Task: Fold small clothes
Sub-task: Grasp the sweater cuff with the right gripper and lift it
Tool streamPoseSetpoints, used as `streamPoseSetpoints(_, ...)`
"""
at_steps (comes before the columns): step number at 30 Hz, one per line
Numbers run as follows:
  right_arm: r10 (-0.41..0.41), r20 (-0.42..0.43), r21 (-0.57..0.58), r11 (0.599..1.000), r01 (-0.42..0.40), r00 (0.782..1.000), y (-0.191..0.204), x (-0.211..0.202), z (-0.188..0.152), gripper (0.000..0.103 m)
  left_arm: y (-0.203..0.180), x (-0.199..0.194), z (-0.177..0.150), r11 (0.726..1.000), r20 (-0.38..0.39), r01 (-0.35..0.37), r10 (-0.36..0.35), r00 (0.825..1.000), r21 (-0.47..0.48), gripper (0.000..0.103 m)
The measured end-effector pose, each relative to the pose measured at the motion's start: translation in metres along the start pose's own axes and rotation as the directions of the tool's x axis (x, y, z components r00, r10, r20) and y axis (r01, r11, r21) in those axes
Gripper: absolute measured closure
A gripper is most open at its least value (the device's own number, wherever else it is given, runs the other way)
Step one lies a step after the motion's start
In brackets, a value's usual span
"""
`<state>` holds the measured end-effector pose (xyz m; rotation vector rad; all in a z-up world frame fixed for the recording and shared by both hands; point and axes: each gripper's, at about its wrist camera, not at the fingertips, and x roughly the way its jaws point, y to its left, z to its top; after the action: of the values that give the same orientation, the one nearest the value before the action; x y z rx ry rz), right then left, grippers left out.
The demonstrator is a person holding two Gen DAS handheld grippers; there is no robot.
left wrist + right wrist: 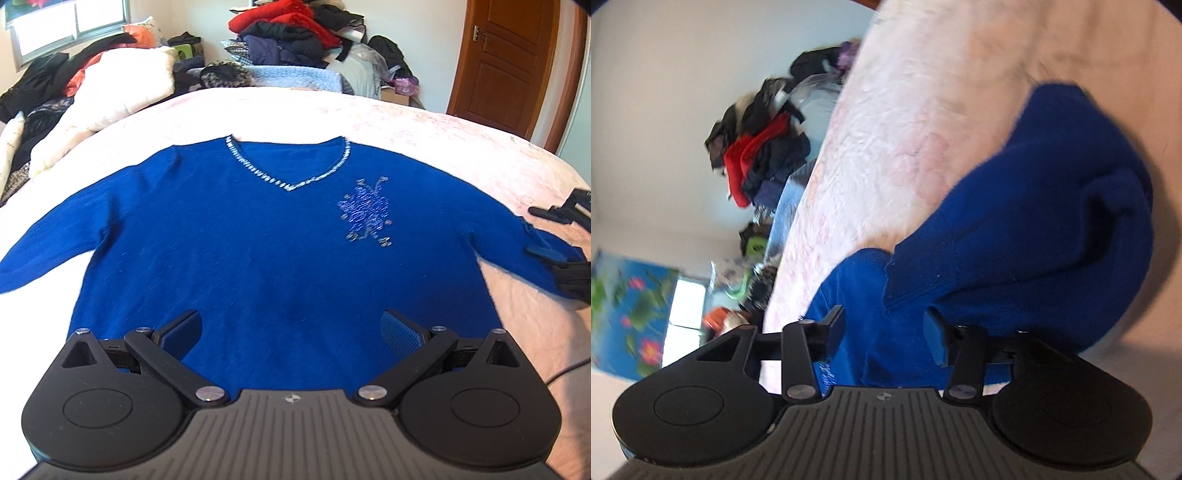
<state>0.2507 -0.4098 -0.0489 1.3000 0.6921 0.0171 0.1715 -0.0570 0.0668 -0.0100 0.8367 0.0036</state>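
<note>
Lying face up on my pale pink bedspread (406,122), blue sweater (258,258), silver-trimmed V-neck toward 12 o'clock, hem at 6, sleeves spanning 9 to 3, left gripper (291,332) wide over the hem, right gripper (884,332) part-open around the sleeve cuff (1015,229), not pinching.

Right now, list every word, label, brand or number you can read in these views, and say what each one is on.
No readable text in either view.
Left gripper body: a small round emblem, no letters.
Blue sweater: a beaded flower motif and a trimmed neckline, no words.
Wall poster: flowers only, blurred.
Green item in the clutter: too small to tell.
</note>
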Motion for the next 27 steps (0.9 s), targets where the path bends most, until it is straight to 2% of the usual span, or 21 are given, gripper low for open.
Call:
streamPoseSetpoints(3, 0.035, 0.014, 0.089, 0.995, -0.036, 0.999, -0.012, 0.004, 0.002, 0.061, -0.010, 0.002, 0.007, 1.000, 0.013, 0.017, -0.017, 1.000, 0.014, 0.000)
streamPoseSetpoints(7, 0.115, 0.074, 0.158, 0.979, -0.126, 0.991, -0.023, -0.002, 0.006, 0.061, -0.023, 0.005, 0.015, 0.999, 0.023, 0.033, -0.034, 0.999, 0.033, 0.000)
streamPoseSetpoints(9, 0.106, 0.085, 0.166, 0.979, -0.119, 0.991, -0.025, 0.001, 0.012, 0.063, -0.029, 0.008, 0.018, 0.998, 0.020, 0.042, -0.043, 0.999, 0.042, 0.000)
streamPoseSetpoints(14, 0.084, 0.077, 0.155, 0.983, -0.096, 0.993, -0.029, 0.006, 0.016, 0.092, -0.039, 0.013, 0.028, 0.996, 0.027, 0.078, -0.079, 0.996, 0.045, 0.000)
streamPoseSetpoints(16, 0.111, 0.105, 0.115, 0.986, -0.123, 0.988, -0.028, 0.002, 0.013, 0.092, -0.037, 0.013, 0.036, 0.989, 0.039, 0.145, -0.145, 0.989, 0.013, 0.000)
streamPoseSetpoints(17, 0.124, 0.111, 0.083, 0.988, -0.133, 0.986, -0.025, 0.001, 0.011, 0.092, -0.033, 0.014, 0.041, 0.979, 0.042, 0.204, -0.203, 0.978, -0.025, 0.000)
streamPoseSetpoints(18, 0.136, 0.110, 0.042, 0.989, -0.142, 0.985, -0.021, 0.000, 0.009, 0.092, -0.027, 0.017, 0.046, 0.957, 0.046, 0.278, -0.275, 0.960, -0.081, 0.000)
streamPoseSetpoints(20, 0.172, 0.084, -0.038, 0.985, -0.169, 0.982, -0.012, -0.003, 0.003, 0.093, -0.015, 0.029, 0.057, 0.884, 0.044, 0.409, -0.411, 0.911, -0.227, 0.000)
streamPoseSetpoints(21, 0.191, 0.060, -0.086, 0.979, -0.185, 0.980, -0.006, -0.006, -0.003, 0.093, -0.010, 0.038, 0.062, 0.821, 0.046, 0.483, -0.494, 0.868, -0.305, 0.000)
streamPoseSetpoints(22, 0.210, 0.035, -0.127, 0.971, -0.205, 0.977, 0.000, -0.007, -0.009, 0.093, -0.007, 0.048, 0.065, 0.744, 0.049, 0.548, -0.576, 0.816, -0.382, 0.000)
streamPoseSetpoints(24, 0.266, -0.031, -0.169, 0.949, -0.268, 0.963, 0.008, -0.011, -0.024, 0.092, -0.008, 0.068, 0.068, 0.591, 0.050, 0.612, -0.696, 0.716, -0.526, 0.000)
streamPoseSetpoints(25, 0.289, -0.068, -0.182, 0.938, -0.297, 0.955, 0.012, -0.012, -0.031, 0.092, -0.012, 0.077, 0.067, 0.527, 0.056, 0.630, -0.740, 0.670, -0.570, 0.000)
streamPoseSetpoints(26, 0.304, -0.104, -0.199, 0.927, -0.319, 0.947, 0.016, -0.012, -0.038, 0.092, -0.018, 0.083, 0.066, 0.477, 0.066, 0.645, -0.772, 0.632, -0.597, 0.000)
streamPoseSetpoints(27, 0.313, -0.133, -0.215, 0.917, -0.335, 0.941, 0.020, -0.013, -0.044, 0.092, -0.025, 0.088, 0.064, 0.447, 0.070, 0.656, -0.793, 0.605, -0.608, 0.000)
